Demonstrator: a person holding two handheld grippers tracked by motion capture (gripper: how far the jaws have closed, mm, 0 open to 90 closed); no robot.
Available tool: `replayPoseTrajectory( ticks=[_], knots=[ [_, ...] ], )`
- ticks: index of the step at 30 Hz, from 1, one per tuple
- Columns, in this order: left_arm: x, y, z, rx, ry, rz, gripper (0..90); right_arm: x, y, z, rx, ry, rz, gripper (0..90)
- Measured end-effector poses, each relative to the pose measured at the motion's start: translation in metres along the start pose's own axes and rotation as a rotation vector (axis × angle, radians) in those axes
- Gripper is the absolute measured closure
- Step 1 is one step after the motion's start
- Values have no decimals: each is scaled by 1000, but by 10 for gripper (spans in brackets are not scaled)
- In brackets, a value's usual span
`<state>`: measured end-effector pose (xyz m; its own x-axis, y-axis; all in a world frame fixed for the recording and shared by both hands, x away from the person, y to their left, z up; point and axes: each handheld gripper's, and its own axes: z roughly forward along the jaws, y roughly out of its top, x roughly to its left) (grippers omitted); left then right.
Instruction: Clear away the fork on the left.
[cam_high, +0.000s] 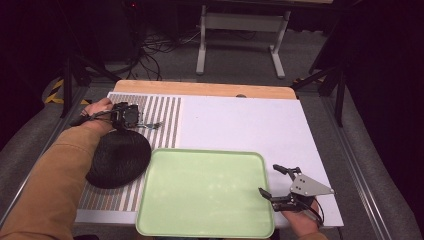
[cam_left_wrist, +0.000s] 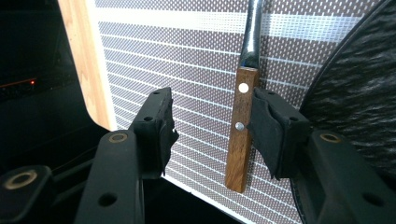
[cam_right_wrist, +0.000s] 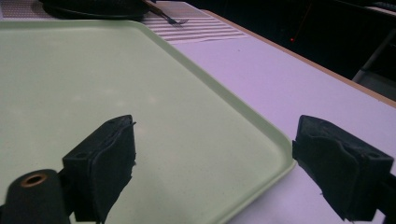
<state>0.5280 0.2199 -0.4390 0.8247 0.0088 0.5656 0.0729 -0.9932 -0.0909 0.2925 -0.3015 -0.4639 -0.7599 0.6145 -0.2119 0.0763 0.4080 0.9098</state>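
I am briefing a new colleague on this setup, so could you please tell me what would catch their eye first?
The pale green tray lies bare at the table's near edge, with the right hand-held gripper open over its right rim. At far left, the left hand-held gripper straddles a wooden-handled fork on the striped mat, beside a black plate.

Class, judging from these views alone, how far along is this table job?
Nothing looks finished: the green tray is bare. In hand: the left gripper is open around the wooden-handled fork on the striped mat. The right gripper straddles the tray's edge, open. The black plate remains on the mat.
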Motion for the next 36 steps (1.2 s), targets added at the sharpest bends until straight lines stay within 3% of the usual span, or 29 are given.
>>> replayPoseTrajectory(
  ticks=[13, 18, 20, 25, 28, 30, 36],
  knots=[
    [0, -1, 13, 5, -73, 0, 558, 1, -2, -5, -1, -15, -2, 133],
    [-3, -1, 21, 10, -92, 15, 656, 2, -3, -6, -1, -12, 2, 133],
    [-3, -1, 23, 25, -101, 3, 668, 2, -3, -7, 1, -14, 2, 132],
    [-2, -2, 26, 2, -115, -15, 688, 2, -3, -8, 2, -15, 1, 132],
    [0, -5, 25, -1, -160, -24, 739, 3, -4, -8, 3, -18, 0, 131],
    [-2, -7, 26, -24, -143, -32, 751, 3, -4, -9, 2, -20, 0, 130],
    [-4, -3, 25, 4, -127, -29, 762, 3, -3, -10, -3, -17, 1, 130]
  ],
)
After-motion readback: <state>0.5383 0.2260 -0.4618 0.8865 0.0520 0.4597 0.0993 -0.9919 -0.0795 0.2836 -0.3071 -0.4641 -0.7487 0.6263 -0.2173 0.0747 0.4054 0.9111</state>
